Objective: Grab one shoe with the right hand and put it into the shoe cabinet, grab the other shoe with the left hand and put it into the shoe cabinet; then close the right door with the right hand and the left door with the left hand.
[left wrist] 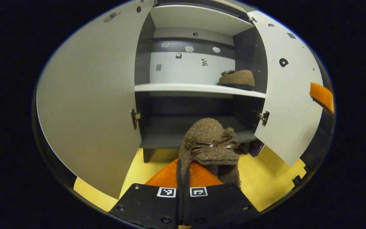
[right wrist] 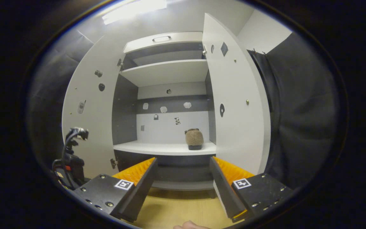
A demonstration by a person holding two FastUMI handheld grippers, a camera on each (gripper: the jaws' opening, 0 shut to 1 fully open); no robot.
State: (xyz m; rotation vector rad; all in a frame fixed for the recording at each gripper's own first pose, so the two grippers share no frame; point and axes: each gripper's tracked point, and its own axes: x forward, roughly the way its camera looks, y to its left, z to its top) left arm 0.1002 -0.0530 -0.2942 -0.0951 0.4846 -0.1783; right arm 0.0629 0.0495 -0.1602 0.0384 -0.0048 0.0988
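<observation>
Shoe (left wrist: 210,144) hangs pinched in the left gripper (left wrist: 183,173) facing the cabinet (left wrist: 199,88); next, the shelf. Right gripper (right wrist: 183,178) gapes empty.

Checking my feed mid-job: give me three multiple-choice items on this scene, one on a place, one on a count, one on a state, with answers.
1. Where does the placed shoe sit?
A. Middle shelf, right side
B. Bottom shelf
C. On the floor

2. How many cabinet doors stand open?
A. None
B. One
C. Two

3. What is the left gripper doing?
A. Open, holding nothing
B. Shut on the second shoe
C. Pushing a door

Answers: 1 A, it rests on the middle shelf near the right door. 2 C, the left door and the right door both swing outward. 3 B, its fingers pinch the shoe.
</observation>
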